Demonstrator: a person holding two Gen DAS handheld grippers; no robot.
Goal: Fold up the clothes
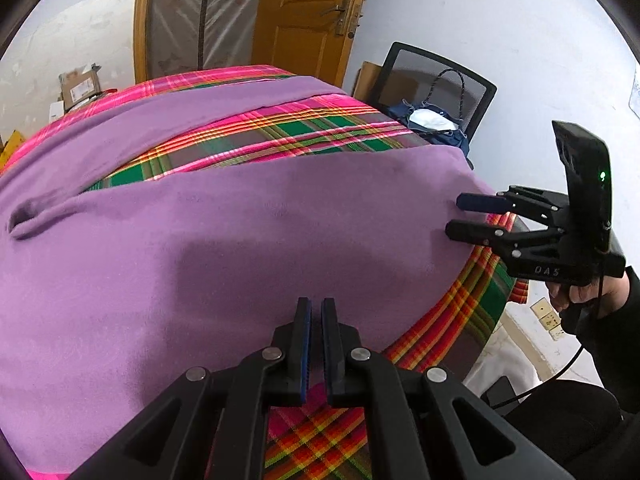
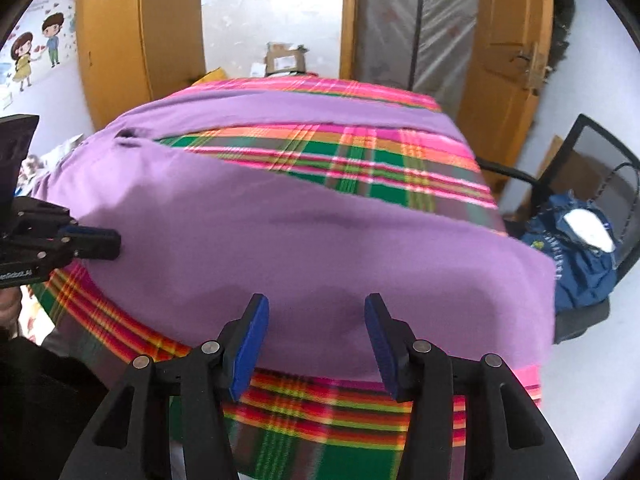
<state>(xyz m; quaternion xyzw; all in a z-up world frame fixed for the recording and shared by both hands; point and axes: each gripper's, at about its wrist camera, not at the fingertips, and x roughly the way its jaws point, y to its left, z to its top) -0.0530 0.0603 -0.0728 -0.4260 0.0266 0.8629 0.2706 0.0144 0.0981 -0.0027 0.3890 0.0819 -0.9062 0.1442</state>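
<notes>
A purple garment lies spread on a table covered with a bright plaid cloth; it also shows in the right wrist view. One long part runs along the far side, with plaid showing between. My left gripper is above the garment's near edge, jaws nearly closed with a thin gap and nothing between them. It also shows in the right wrist view at the garment's left edge. My right gripper is open over the near hem, empty. It shows in the left wrist view at the garment's right edge.
A black mesh chair with a blue bag stands right of the table. Wooden doors and a plastic-covered opening are behind. Cardboard boxes sit beyond the far edge. The plaid cloth hangs over the near edge.
</notes>
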